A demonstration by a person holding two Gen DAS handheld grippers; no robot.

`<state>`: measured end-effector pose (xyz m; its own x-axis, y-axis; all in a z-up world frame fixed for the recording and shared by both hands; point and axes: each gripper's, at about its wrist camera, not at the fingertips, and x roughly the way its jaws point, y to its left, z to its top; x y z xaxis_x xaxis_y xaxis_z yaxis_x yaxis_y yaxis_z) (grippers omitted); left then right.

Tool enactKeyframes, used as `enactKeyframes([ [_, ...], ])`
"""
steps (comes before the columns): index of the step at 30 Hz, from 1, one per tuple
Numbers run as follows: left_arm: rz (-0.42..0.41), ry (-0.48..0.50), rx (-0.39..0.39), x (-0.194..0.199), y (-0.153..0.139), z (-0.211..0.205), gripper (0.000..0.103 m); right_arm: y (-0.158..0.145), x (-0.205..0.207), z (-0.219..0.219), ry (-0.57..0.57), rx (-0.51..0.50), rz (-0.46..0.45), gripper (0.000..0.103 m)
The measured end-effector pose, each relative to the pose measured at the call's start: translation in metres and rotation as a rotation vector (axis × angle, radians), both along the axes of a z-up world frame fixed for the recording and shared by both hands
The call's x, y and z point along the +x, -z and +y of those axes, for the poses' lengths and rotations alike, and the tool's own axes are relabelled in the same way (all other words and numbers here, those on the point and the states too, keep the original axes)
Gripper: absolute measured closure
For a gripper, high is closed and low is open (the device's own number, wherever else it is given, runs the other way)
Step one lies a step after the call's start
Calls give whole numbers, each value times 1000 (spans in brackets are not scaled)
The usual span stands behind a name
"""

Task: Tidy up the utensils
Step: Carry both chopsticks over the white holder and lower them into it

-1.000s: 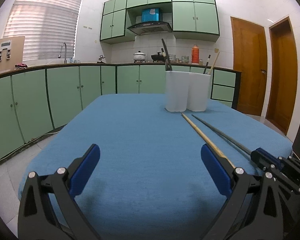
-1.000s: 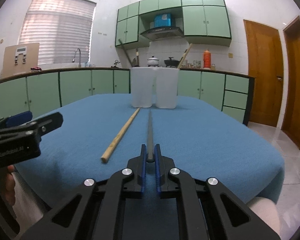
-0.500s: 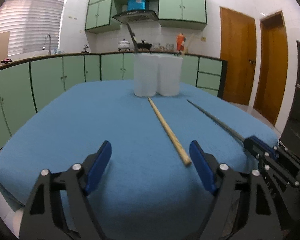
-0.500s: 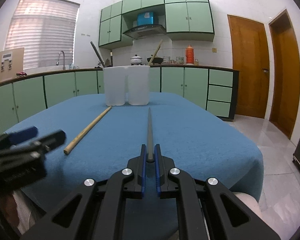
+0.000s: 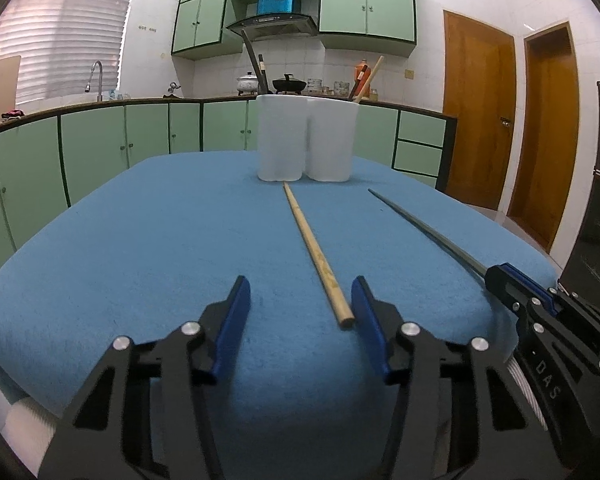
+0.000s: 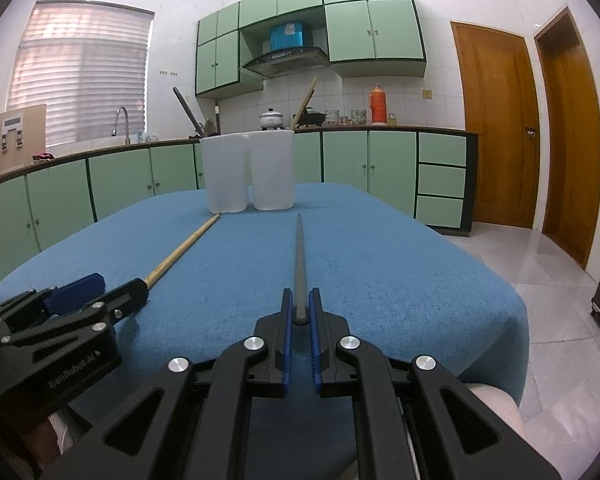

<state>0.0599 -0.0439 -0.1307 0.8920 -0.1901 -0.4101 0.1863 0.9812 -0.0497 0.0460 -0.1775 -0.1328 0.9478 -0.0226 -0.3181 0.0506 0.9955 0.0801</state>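
A wooden chopstick (image 5: 315, 254) lies on the blue table cloth (image 5: 140, 240), its near end between the jaws of my left gripper (image 5: 300, 306). Those jaws are closing, and the pads stand clear of the stick. My right gripper (image 6: 300, 312) is shut on the thick end of a grey metal chopstick (image 6: 299, 256), whose tip points at the white two-part holder (image 6: 248, 172). The holder (image 5: 306, 138) stands at the far end of the table with dark and wooden utensils in it. The wooden chopstick (image 6: 184, 246) shows left of the metal one, running to the left gripper (image 6: 100, 294).
Green kitchen cabinets (image 5: 100, 148) and a counter with a sink tap run behind the table. Two wooden doors (image 6: 496, 128) stand at the right. The table's near edge lies just under both grippers, with tiled floor (image 6: 540, 280) to the right.
My left gripper has moved right until the wooden chopstick's end lies between its jaws, and the jaws have narrowed. The right gripper has shifted slightly, still gripping the metal chopstick.
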Motion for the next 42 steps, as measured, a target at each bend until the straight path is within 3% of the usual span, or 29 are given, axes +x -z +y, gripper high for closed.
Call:
enactKeyframes([
  [9, -10, -29, -14, -7, 2, -9, 74, -1, -1, -8, 7, 20, -3, 95],
  [11, -12, -34, -16, -8, 3, -11, 81, -1, -1, -12, 11, 27, -5, 95],
  [13, -14, -33, -17, -9, 3, -13, 94, -1, -1, -15, 12, 32, -5, 95],
  [14, -13, -32, -18, -10, 4, -15, 95, -1, -1, -15, 12, 33, -5, 95],
  [20, -17, -48, -13, -11, -1, -14, 96, -2, -4, -19, 12, 35, -12, 95],
  [28, -101, -32, 14, -24, -31, -15, 97, -26, -7, -28, 8, 28, -68, 95],
  [36, -236, -6, 30, -27, -86, -14, 97, -81, -1, -36, -55, 0, -160, 95],
  [42, -309, 22, 44, -11, -136, -13, 97, -131, 19, -48, -120, 10, -180, 96],
])
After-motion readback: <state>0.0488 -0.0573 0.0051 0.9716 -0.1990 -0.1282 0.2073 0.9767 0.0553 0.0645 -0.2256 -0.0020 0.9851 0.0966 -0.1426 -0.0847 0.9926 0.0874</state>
